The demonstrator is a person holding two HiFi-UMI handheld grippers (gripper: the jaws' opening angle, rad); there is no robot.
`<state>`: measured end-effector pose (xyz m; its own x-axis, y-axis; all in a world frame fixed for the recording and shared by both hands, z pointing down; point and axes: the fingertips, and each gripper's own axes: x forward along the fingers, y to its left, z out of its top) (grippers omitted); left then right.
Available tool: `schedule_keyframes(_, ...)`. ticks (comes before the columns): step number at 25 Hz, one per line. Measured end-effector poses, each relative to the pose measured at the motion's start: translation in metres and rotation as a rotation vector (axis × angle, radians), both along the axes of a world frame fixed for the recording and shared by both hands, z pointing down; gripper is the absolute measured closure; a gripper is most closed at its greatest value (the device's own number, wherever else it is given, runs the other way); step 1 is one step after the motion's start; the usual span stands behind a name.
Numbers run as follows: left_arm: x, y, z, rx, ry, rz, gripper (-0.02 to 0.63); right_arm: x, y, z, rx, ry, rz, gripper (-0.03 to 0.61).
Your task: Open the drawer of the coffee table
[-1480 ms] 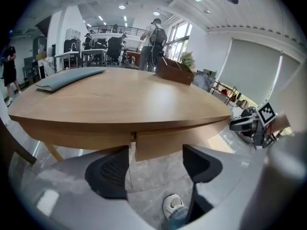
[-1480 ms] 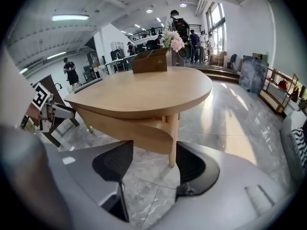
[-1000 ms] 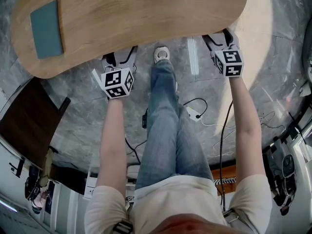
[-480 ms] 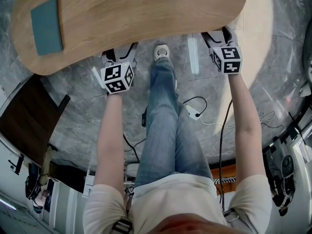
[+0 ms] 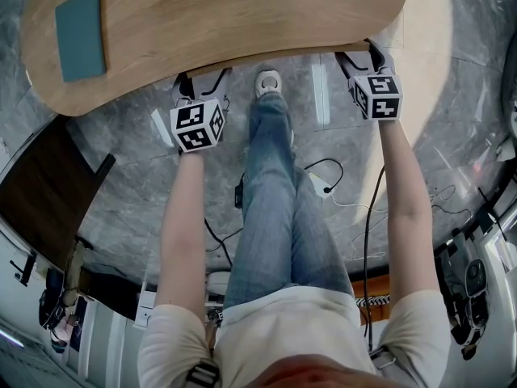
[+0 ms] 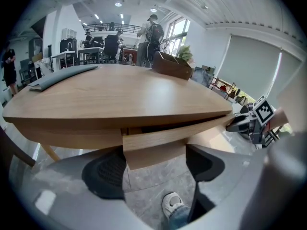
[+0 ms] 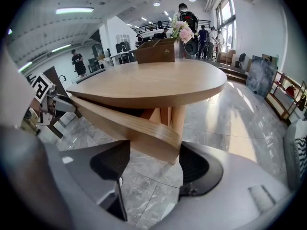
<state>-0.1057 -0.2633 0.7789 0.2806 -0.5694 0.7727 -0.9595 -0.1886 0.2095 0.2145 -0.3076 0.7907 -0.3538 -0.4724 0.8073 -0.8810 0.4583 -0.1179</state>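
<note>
Oak-coloured and curved to match the top above it, the drawer (image 6: 158, 140) stood a little way out from under the near edge of the coffee table (image 5: 226, 14), a dark gap showing between its front and the tabletop. From above, only a thin strip of that front showed along the table's edge.

The left gripper (image 6: 154, 163) was clenched on the left end of the drawer front, one dark ribbed pad (image 6: 105, 174) pressed against each side of the board. The right gripper (image 7: 154, 158) was clamped the same way on the rounded right end of the drawer, its pads (image 7: 195, 169) tight on the wood. Both sat at the table's near edge, well apart, and each marker cube was visible from the other gripper's view.

On the tabletop lay a teal pad (image 5: 81, 32) near the far left end, and a dark wooden box (image 7: 156, 51) with flowers stood towards the far side.

The person stood between the grippers, a white shoe (image 5: 268, 86) planted on the grey marbled floor (image 5: 129, 160) just beside the table. A white power strip (image 5: 321, 186) and loose cables lay on the floor near the legs, and a dark brown board (image 5: 48, 192) stood off to the left. Several people were gathered at the far end of the room.
</note>
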Motion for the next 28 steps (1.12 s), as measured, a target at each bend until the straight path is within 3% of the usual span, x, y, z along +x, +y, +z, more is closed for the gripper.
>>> schedule_keyframes(28, 0.019, 0.107, 0.005, -0.067, 0.01, 0.015, 0.229, 0.021, 0.108, 0.005, -0.073, 0.032, 0.033, 0.255)
